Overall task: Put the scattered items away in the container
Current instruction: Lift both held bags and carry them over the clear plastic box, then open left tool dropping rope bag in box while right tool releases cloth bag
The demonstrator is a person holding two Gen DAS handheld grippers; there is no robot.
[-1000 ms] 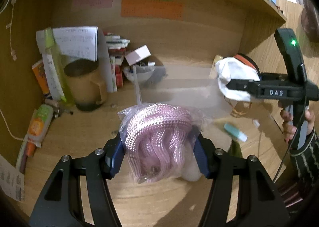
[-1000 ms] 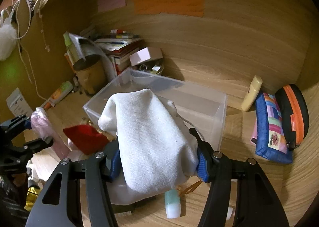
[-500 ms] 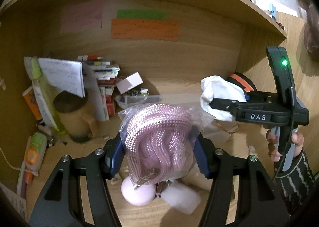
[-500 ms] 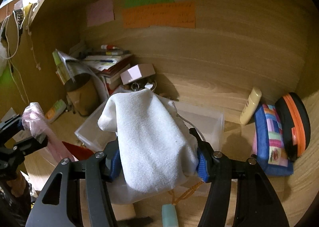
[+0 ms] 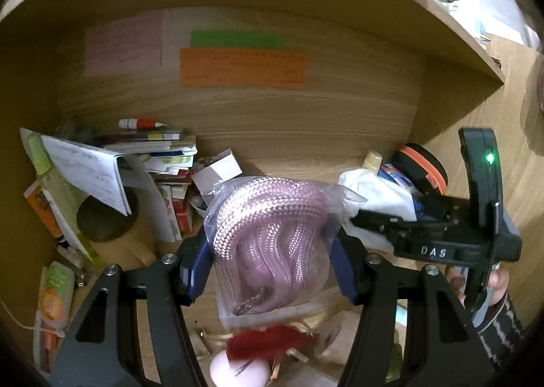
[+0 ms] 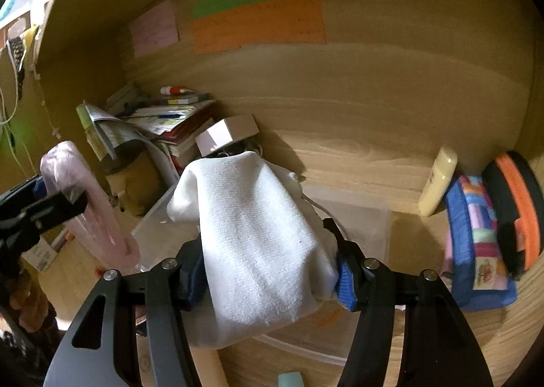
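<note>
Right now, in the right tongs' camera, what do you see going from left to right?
Pink rope bag held by the other tongs → brown cup → white cloth in these tongs → yellow bottle → colorful blue pouch → black-and-orange case.

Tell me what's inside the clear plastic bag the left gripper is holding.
A coiled pink braided cable fills the clear plastic bag, with a metal connector end near the bottom. The left gripper pads cover the bag's sides, so anything else there stays hidden.
</note>
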